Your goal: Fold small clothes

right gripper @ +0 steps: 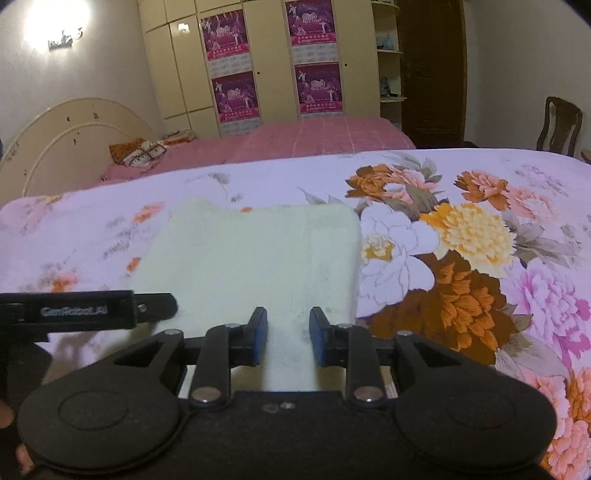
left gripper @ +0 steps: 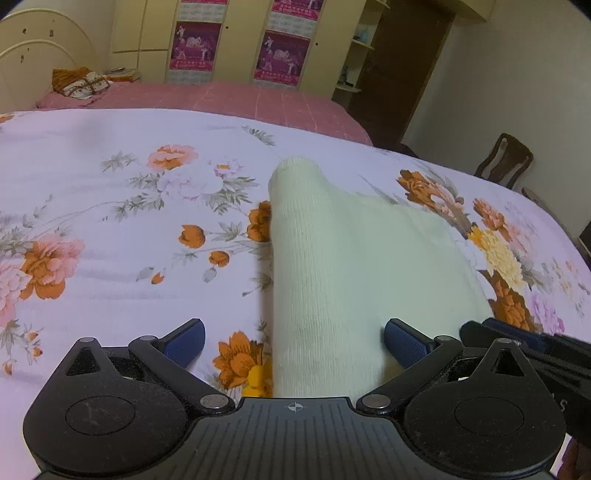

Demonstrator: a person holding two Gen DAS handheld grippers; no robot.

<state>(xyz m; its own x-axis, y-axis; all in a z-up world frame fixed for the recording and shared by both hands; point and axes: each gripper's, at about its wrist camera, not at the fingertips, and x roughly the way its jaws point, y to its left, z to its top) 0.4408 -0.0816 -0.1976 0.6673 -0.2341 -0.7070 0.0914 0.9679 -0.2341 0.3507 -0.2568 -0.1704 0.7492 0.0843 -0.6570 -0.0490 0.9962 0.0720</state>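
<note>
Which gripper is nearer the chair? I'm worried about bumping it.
Right. The right gripper sits on the chair's side of the cream garment; the left gripper is beside it, farther away.

A pale cream knitted garment (left gripper: 332, 266) lies mid-frame on the floral pink bedsheet (left gripper: 110, 221), between the left gripper's (left gripper: 294, 341) wide-spread blue pads (left gripper: 184, 341).

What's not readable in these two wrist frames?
- Near hem of the cream garment: left wrist view, hidden under the left claw body.
- Whether the right claw pinches cloth: right wrist view, contact unclear.
- Garment type: folded, both views.
- Wardrobe posters: text too small.
</note>
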